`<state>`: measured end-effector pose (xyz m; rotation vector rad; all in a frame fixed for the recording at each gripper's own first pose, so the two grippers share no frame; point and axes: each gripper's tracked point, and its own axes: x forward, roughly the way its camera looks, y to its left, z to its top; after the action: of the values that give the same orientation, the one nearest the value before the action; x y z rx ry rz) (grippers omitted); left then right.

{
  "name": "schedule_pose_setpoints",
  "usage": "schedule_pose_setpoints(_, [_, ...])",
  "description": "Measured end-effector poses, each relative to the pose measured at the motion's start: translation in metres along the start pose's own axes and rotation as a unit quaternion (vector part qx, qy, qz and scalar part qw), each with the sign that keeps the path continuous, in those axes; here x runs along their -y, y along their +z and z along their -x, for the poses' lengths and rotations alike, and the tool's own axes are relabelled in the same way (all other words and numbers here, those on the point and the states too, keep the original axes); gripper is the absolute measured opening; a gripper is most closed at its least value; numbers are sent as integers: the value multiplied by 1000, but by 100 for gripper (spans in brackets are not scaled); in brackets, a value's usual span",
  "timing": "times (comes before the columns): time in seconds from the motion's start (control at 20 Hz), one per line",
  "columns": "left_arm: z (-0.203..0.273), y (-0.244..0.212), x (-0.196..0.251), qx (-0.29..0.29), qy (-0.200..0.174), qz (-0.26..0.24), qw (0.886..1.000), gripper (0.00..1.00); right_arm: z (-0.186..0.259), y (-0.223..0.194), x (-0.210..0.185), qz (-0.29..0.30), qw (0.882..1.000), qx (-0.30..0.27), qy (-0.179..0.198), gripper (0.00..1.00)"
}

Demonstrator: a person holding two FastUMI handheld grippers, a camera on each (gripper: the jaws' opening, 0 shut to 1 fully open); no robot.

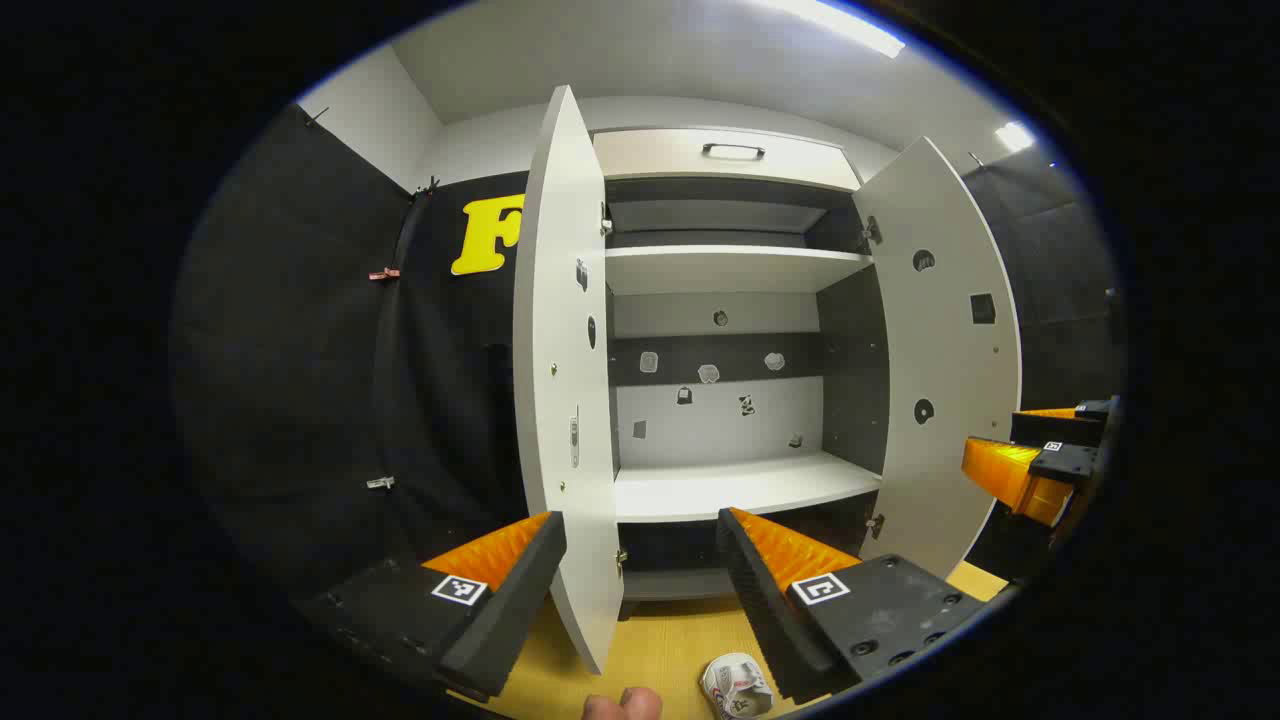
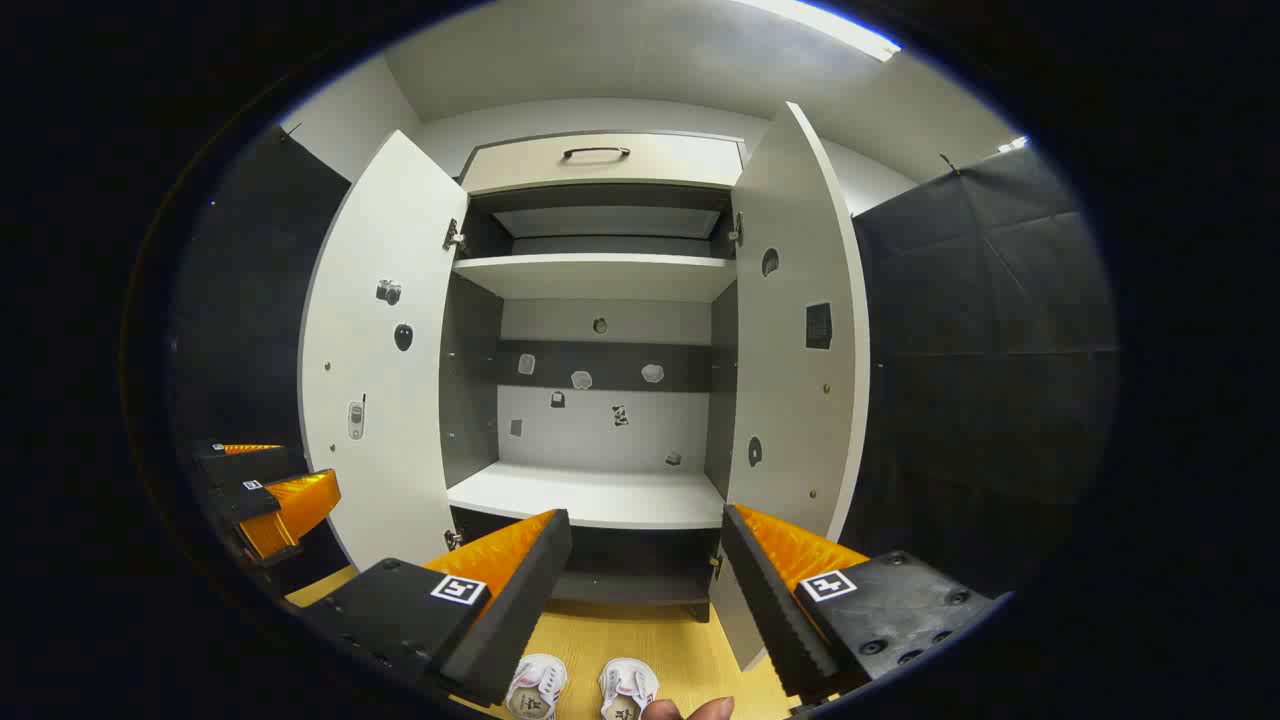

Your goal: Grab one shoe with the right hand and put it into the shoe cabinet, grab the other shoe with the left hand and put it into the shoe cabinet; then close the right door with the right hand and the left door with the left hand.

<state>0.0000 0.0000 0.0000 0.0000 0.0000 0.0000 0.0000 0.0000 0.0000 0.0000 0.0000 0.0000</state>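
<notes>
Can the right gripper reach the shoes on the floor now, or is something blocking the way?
Probably yes: the right gripper is open, and both shoes lie uncovered on the floor just below it.

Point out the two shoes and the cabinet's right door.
left shoe (image 2: 537,687), right gripper view, on its toe.
right shoe (image 2: 628,688), right gripper view, on its upper.
right door (image 2: 795,400), right gripper view, on the middle of its inner face.

You've got no readable text: stickers on cabinet (image 2: 600,400) back, centre frame, too small to read.
</notes>
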Motion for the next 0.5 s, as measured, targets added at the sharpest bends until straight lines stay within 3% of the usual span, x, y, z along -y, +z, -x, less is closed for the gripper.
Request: schedule_pose_setpoints(0.5, [4, 4, 2, 12, -8, 2, 1000, 94, -1, -1, -2, 0, 1000, -4, 0, 98])
